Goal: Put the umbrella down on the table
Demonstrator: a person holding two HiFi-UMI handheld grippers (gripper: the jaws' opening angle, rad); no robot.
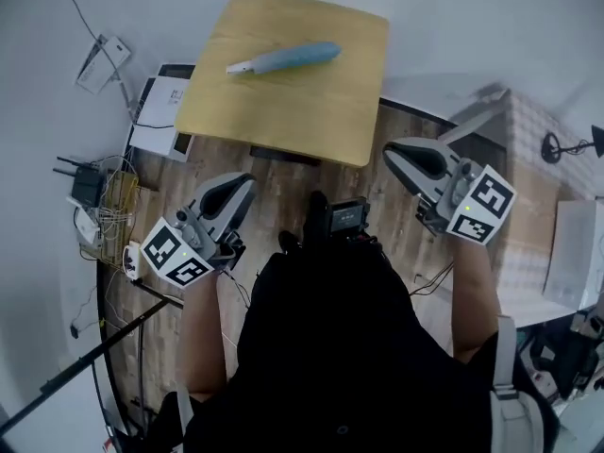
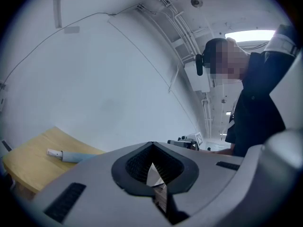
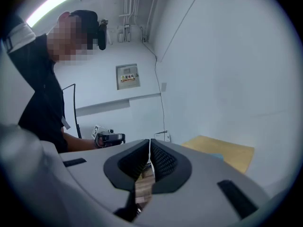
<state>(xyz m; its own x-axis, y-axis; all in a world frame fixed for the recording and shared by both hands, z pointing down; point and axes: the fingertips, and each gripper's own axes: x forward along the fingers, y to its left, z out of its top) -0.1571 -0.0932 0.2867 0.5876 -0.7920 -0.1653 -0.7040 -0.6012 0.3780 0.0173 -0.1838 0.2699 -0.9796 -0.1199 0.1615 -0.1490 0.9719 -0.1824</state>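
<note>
A folded light-blue umbrella (image 1: pixel 286 58) with a white handle end lies flat on the small wooden table (image 1: pixel 311 111), far from both grippers. In the left gripper view the umbrella (image 2: pixel 71 156) shows at the lower left on the table (image 2: pixel 28 162). My left gripper (image 1: pixel 236 190) hangs low at the left, over the wooden floor, its jaws shut with nothing between them. My right gripper (image 1: pixel 404 159) is raised at the right, short of the table's near right corner, its jaws shut and empty. The table's corner (image 3: pixel 222 152) peeks past the right gripper (image 3: pixel 149 145).
A white box (image 1: pixel 162 111) and a tangle of cables and devices (image 1: pixel 99 210) lie on the floor left of the table. A dark tripod leg (image 1: pixel 85 357) crosses the lower left. A white quilted surface (image 1: pixel 543 196) stands at the right. A person in dark clothes appears in both gripper views.
</note>
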